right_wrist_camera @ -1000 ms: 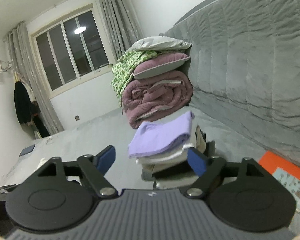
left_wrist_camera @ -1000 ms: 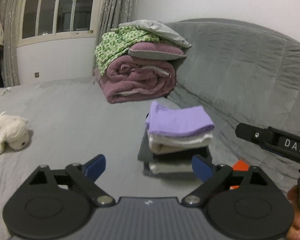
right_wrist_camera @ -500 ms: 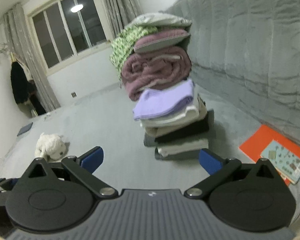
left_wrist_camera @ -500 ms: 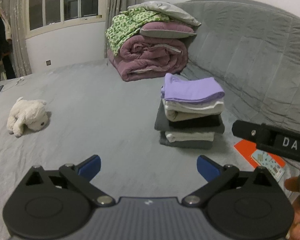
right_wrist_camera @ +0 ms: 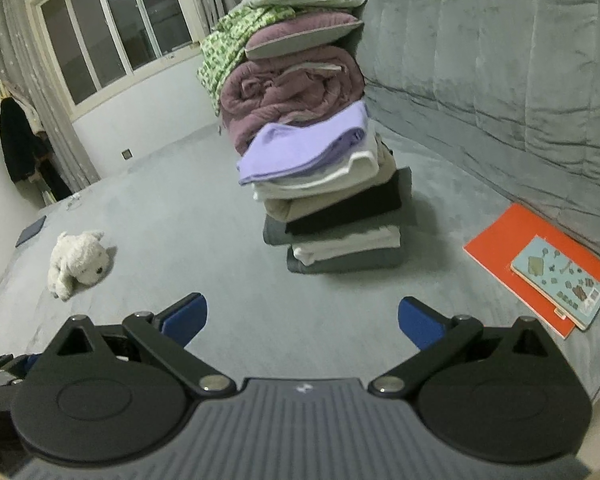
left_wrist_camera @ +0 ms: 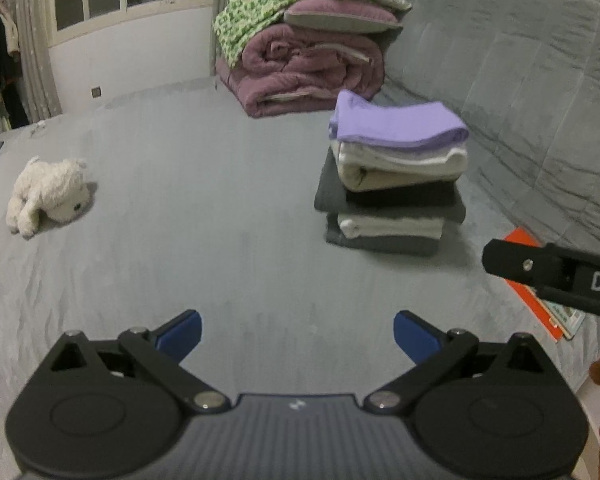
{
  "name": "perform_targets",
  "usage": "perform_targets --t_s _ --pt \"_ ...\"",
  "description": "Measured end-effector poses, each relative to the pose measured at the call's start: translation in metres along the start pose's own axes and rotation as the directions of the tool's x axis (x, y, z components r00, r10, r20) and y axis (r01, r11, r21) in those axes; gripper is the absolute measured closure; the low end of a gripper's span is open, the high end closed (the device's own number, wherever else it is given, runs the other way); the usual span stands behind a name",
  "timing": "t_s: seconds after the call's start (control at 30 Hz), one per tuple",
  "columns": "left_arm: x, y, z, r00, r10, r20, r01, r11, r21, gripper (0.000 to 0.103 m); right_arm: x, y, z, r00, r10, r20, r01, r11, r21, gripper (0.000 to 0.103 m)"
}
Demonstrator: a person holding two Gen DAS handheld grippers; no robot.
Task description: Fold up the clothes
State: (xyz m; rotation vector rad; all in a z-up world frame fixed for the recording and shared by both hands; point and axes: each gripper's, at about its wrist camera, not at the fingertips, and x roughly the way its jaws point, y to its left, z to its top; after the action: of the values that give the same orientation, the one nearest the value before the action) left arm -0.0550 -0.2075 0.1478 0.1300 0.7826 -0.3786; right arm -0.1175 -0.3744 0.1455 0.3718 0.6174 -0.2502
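A stack of folded clothes stands on the grey bed, topped by a lilac garment over white, beige, black and grey pieces. My left gripper is open over bare bedding, well short of the stack, nothing between its blue pads. My right gripper is open too, in front of the stack with nothing between its pads. The right gripper's black body shows at the right edge of the left wrist view.
A white plush dog lies at the left. Rolled mauve and green bedding is piled behind the stack. An orange folder with a book lies right, below the grey quilted headboard.
Both grippers tilted downward and drew back from the stack, which now sits higher and farther in both views. The right gripper's jaws opened wider. The orange folder and plush dog came into fuller view.
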Motion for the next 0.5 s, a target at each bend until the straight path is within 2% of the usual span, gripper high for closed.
perform_targets --t_s 0.5 --pt "0.014 -0.004 -0.006 0.999 -0.001 -0.032 0.001 1.000 0.010 0.001 0.005 -0.010 -0.005 0.999 -0.018 -0.030 0.018 1.000 0.012 0.000"
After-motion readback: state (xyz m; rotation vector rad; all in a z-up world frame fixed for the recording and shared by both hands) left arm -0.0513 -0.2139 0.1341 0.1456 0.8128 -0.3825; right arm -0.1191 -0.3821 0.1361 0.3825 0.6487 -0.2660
